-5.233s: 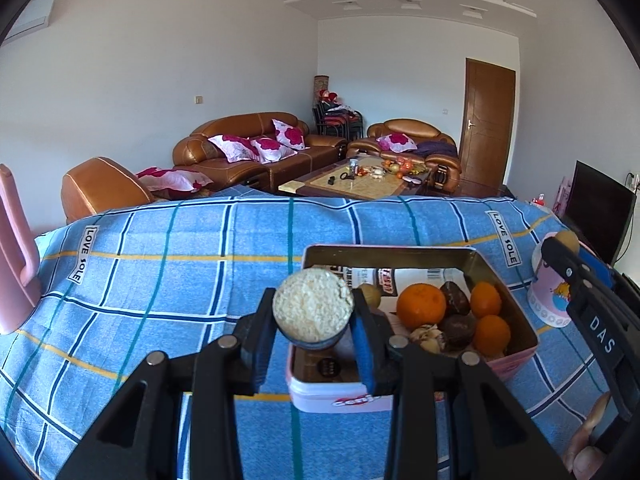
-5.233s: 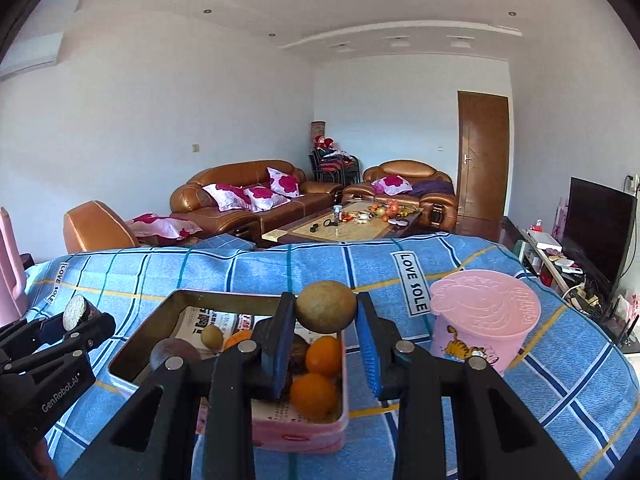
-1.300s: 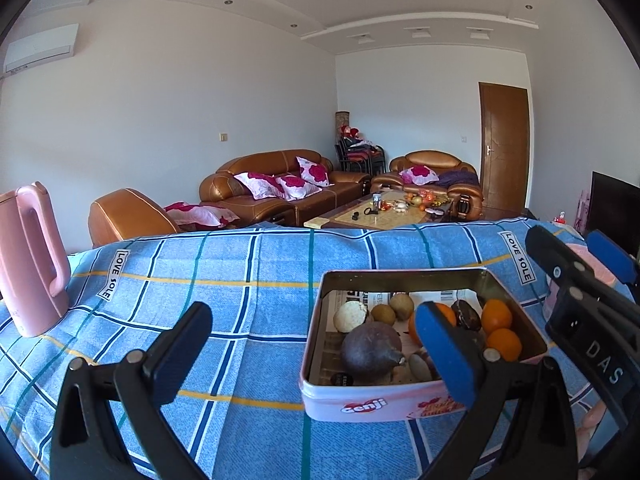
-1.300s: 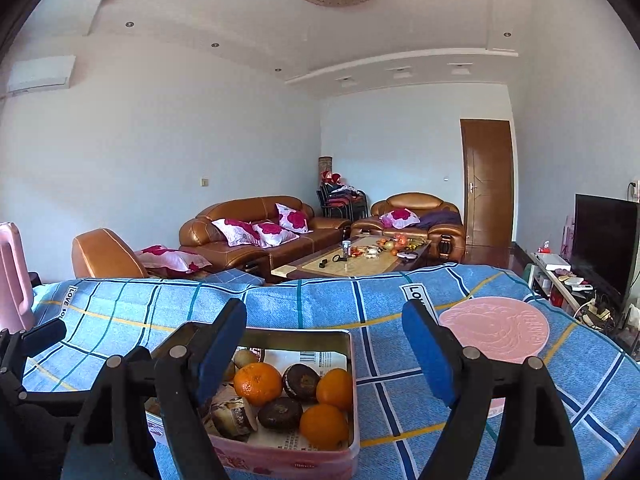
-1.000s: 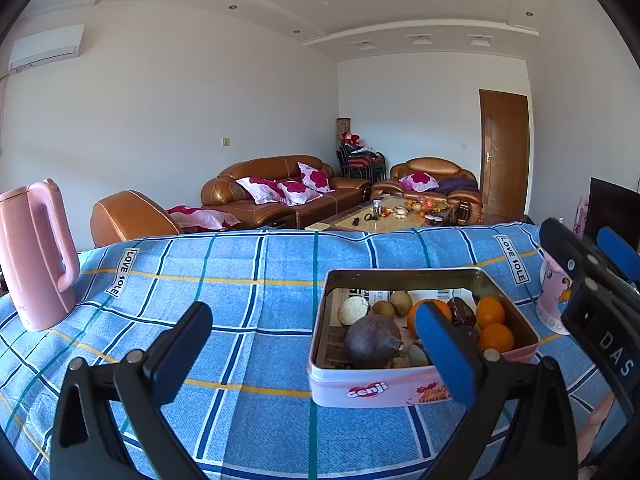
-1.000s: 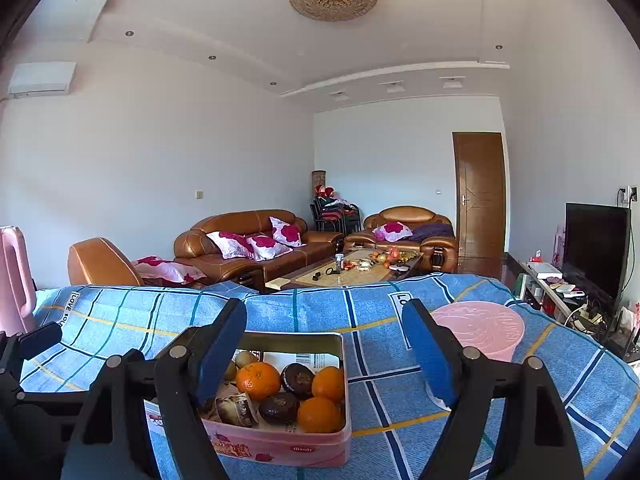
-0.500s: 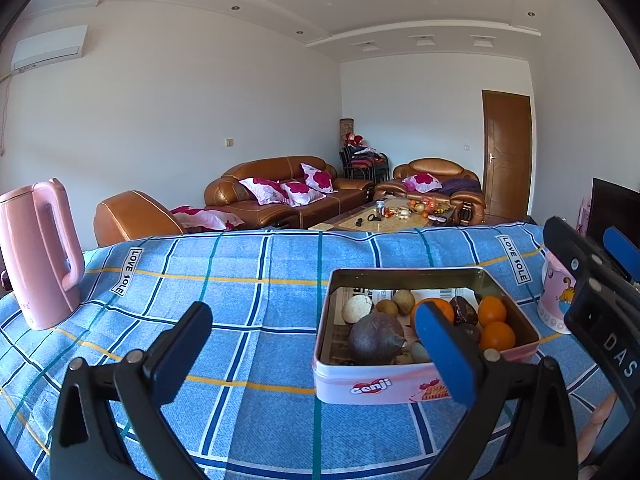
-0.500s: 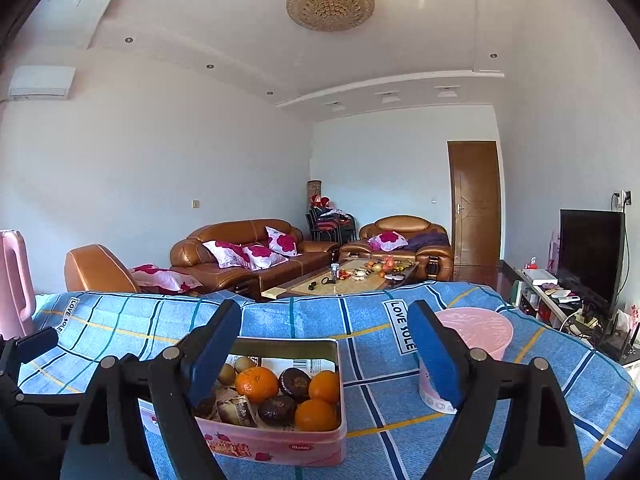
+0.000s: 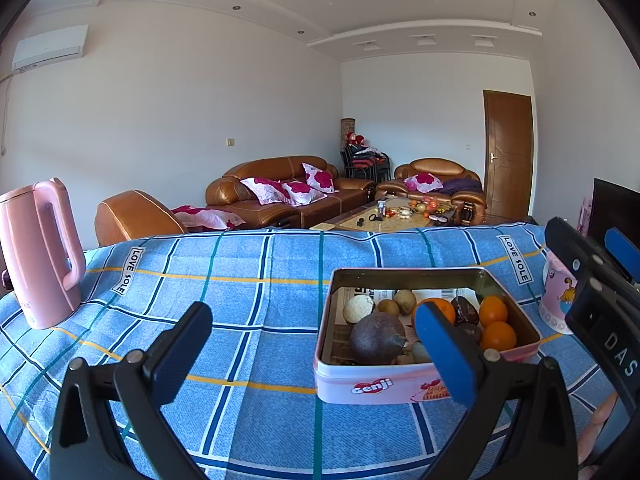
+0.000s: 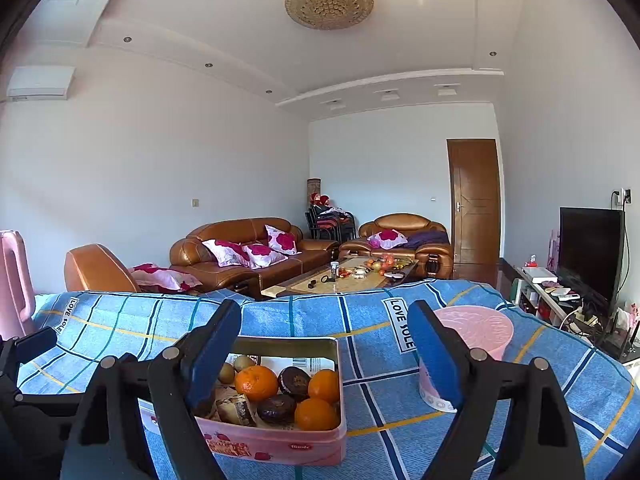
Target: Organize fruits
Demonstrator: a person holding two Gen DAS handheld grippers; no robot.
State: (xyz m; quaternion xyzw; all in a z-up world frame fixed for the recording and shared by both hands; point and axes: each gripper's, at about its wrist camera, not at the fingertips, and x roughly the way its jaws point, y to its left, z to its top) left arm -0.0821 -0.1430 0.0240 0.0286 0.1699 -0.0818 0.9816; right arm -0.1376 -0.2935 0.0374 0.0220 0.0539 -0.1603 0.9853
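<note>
On the blue checked desk cloth (image 9: pixel 248 280), your pink rectangular tin (image 9: pixel 372 384) holds the fruits: three oranges (image 10: pixel 256 382), a big dark round fruit (image 9: pixel 376 338) and small brownish ones. Just before the tin, your left gripper (image 9: pixel 316 344) and right gripper (image 10: pixel 324 348) hover with jaws wide apart, empty. Right of the tin stands a pink cup (image 10: pixel 476 332).

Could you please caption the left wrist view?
Open left gripper facing a pink tin of fruit on blue checked cloth.

Lighting and picture quality: bright daylight, sharp focus.
Ceiling lamp (image 10: pixel 329 1) with two glare spots beside it; soft shadows on white walls; strong fisheye bending and black vignette at corners; no motion blur.
</note>
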